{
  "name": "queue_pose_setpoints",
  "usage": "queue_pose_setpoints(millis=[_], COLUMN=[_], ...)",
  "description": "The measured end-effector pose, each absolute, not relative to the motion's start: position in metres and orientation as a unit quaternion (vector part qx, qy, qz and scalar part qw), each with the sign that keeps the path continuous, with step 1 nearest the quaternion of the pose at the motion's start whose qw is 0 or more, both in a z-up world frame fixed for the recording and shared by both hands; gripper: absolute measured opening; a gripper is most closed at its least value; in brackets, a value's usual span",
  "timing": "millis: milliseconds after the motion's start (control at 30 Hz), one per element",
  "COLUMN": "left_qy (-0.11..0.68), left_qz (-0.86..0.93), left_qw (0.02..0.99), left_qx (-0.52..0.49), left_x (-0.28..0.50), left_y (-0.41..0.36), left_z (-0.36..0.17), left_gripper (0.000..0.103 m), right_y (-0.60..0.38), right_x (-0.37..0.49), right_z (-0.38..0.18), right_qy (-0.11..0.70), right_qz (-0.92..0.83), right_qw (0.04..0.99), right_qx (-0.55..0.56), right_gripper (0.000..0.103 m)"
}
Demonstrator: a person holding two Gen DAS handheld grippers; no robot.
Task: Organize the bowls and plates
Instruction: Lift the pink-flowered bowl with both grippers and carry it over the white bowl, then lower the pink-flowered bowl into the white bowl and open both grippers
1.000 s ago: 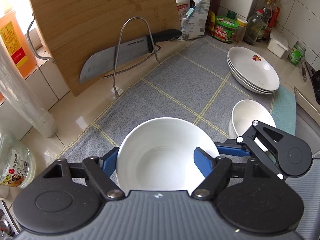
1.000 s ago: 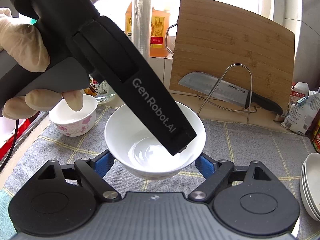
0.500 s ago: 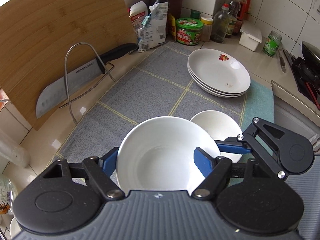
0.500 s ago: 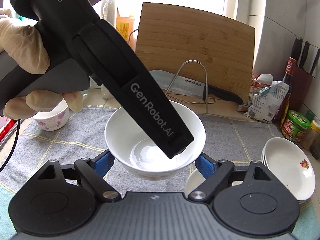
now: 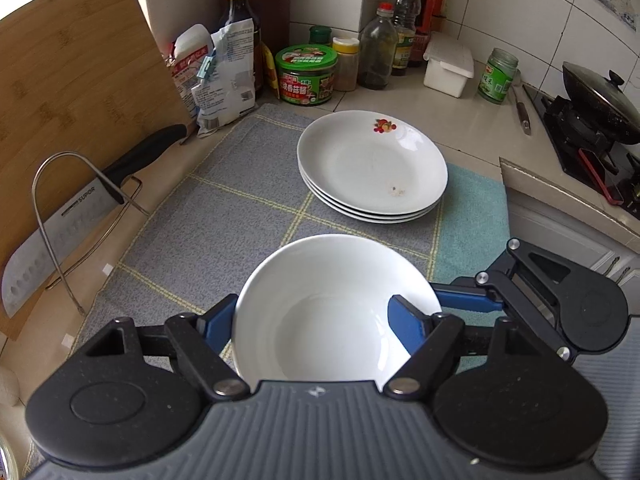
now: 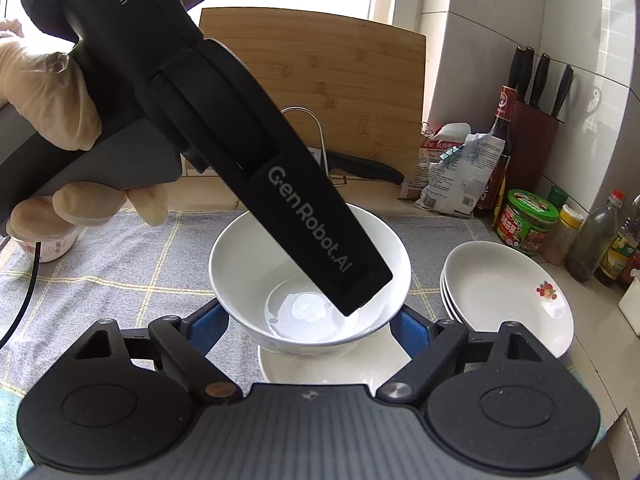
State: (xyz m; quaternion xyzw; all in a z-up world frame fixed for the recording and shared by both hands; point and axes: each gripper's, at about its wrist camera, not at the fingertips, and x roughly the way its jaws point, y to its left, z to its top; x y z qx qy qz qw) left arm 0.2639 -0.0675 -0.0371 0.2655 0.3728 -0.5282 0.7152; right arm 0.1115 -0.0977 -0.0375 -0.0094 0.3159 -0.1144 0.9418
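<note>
Carrying a white bowl over its twin

Nearest the cameras, the white bowl is held clear of the worktop by both tools. The left tool is clamped on it, with one blue pad outside the rim and the other seen over the inside. The right tool is closed on its outer wall from the opposite side.

Over the last second the bowl has been carried across the grey checked mat, away from the small flowered cup and toward the plates. The second white bowl, which lay off to one side a second ago, is now seen directly beneath the carried one and apart from it. Nesting is therefore judged to be the step in hand, with only a lowering and a release left for this bowl.

Just beyond, the stack of plates lies near the lower bowl; whether the two rims touch cannot be told. On that side little room is left, and the right tool's outer finger is judged the part most likely to be knocked against the stack. On the other side open mat is seen.

Farther back, the cleaver is propped in its wire rack against the cutting board. The jars and bottles along the tiled wall and the wok are kept well apart from the path.
</note>
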Motion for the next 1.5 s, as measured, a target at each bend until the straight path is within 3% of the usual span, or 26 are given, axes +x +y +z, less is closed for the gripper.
queue_pose_setpoints(millis=[1500], left_qy=[0.407], left_qz=[-0.536], left_qw=[0.685], left_qx=[0.278], left_x=[0.260], left_y=[-0.096], left_z=[-0.085], left_gripper=[0.079], right_y=[-0.126], right_x=[0.109], right_z=[-0.068], right_qy=[0.358], right_qz=[-0.112], right_qw=[0.926], right_qx=[0.029], right_gripper=[0.090])
